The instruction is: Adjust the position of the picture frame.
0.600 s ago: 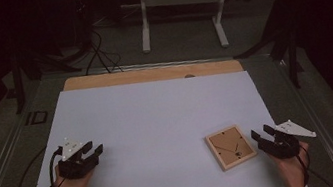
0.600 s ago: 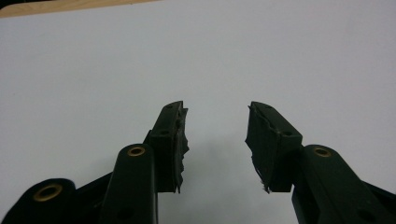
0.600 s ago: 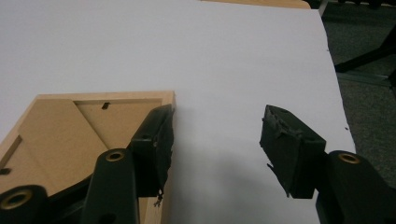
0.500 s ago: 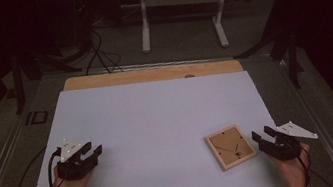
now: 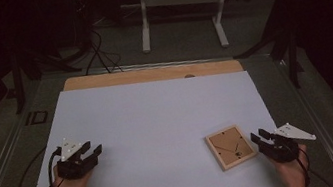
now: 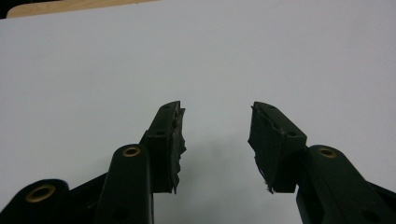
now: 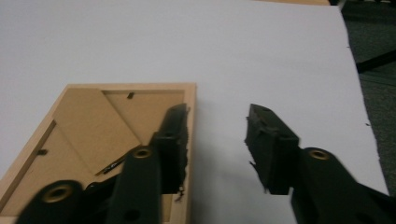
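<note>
A small wooden picture frame (image 5: pixel 231 146) lies back side up on the white sheet (image 5: pixel 158 120), near its front right. My right gripper (image 5: pixel 257 136) rests just right of the frame, jaws open and pointing toward it. In the right gripper view the right gripper (image 7: pixel 217 112) has one jaw over the picture frame's (image 7: pixel 93 130) right edge and the other over bare sheet, with nothing pressed between them. At the front left my left gripper (image 5: pixel 93 149) stands open over bare white sheet. The left gripper (image 6: pixel 217 109) has nothing between its pads.
A strip of bare wooden tabletop (image 5: pixel 151 74) shows along the far edge of the sheet. Beyond the table stand a white metal stand (image 5: pixel 175 1) and black cables (image 5: pixel 96 49) on the dark floor. A person's hands hold both grippers from the near edge.
</note>
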### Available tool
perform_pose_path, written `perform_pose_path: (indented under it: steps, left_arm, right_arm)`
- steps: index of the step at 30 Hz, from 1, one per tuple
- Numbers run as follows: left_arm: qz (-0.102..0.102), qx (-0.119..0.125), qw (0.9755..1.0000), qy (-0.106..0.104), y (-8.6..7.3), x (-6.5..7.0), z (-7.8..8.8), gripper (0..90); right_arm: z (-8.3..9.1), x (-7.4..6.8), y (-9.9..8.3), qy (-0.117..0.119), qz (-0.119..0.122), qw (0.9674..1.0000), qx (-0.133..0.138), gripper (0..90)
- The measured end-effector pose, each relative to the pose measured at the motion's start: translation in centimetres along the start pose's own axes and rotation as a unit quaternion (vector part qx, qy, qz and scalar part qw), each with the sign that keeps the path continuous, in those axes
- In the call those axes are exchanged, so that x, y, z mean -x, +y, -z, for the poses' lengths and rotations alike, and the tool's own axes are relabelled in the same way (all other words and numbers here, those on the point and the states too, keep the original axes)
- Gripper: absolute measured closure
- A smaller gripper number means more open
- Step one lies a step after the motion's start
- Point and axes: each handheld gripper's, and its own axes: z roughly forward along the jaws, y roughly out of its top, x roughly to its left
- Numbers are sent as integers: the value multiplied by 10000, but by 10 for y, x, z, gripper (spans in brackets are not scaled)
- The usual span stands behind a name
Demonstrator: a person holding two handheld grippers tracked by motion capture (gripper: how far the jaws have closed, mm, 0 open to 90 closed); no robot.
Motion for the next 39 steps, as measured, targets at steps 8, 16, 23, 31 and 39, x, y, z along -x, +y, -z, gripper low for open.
perform_pose_path:
  steps: [8, 16, 23, 31, 39]
  left_arm:
    - [27, -17, 10000, 31, 0, -2, -1, 540]
    - [-24, -47, 10000, 37, 0, 0, -2, 540]
    - [-21, -40, 10000, 48, 0, -1, -2, 539]
    - [-32, -65, 10000, 55, 0, -1, -3, 537]
    - [-52, -74, 9999, 51, 0, 0, -3, 536]
  right_arm:
    - [-2, -7, 0, -34, 169, 9998, -132, 796]
    - [-3, -14, -1, 21, 268, 9990, -361, 896]
    - [-6, -14, -3, 120, 230, 9986, -453, 877]
    - [-9, -15, -5, 242, 175, 9978, -600, 819]
    - [-10, -13, -5, 287, 99, 9974, -652, 808]
